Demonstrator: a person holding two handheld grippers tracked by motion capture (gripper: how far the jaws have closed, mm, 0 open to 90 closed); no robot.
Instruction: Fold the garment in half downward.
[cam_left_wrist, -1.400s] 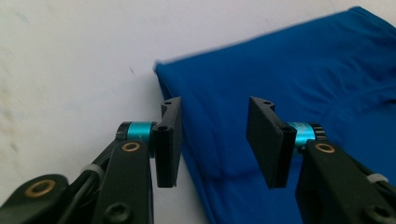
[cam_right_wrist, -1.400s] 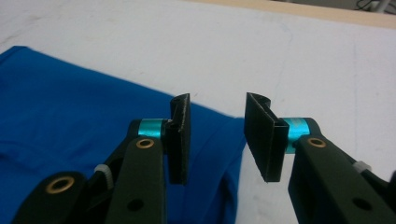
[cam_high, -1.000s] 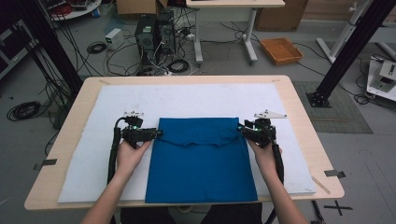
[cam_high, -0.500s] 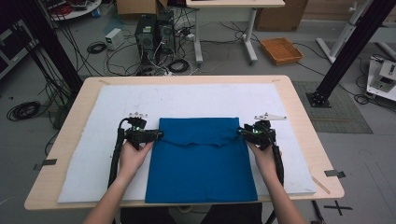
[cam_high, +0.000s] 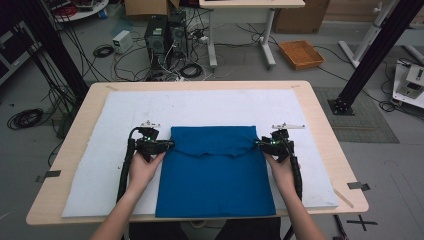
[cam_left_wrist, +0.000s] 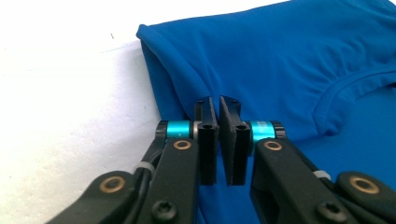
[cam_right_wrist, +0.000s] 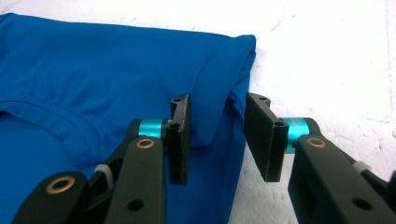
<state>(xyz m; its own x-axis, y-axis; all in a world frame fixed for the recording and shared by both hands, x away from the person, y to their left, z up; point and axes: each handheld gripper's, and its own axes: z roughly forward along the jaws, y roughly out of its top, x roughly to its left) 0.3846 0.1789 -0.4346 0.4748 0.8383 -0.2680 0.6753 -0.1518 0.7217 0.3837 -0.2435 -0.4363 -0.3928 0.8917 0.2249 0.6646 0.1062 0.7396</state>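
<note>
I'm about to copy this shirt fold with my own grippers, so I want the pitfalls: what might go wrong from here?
The left gripper has just closed on the blue shirt's edge, yet the right gripper stands open around its edge; lifting now would likely skew the fold. The left jaws seem to pinch only a thin fold, which may slip out. Dragging could also ruffle the white mat.
</note>
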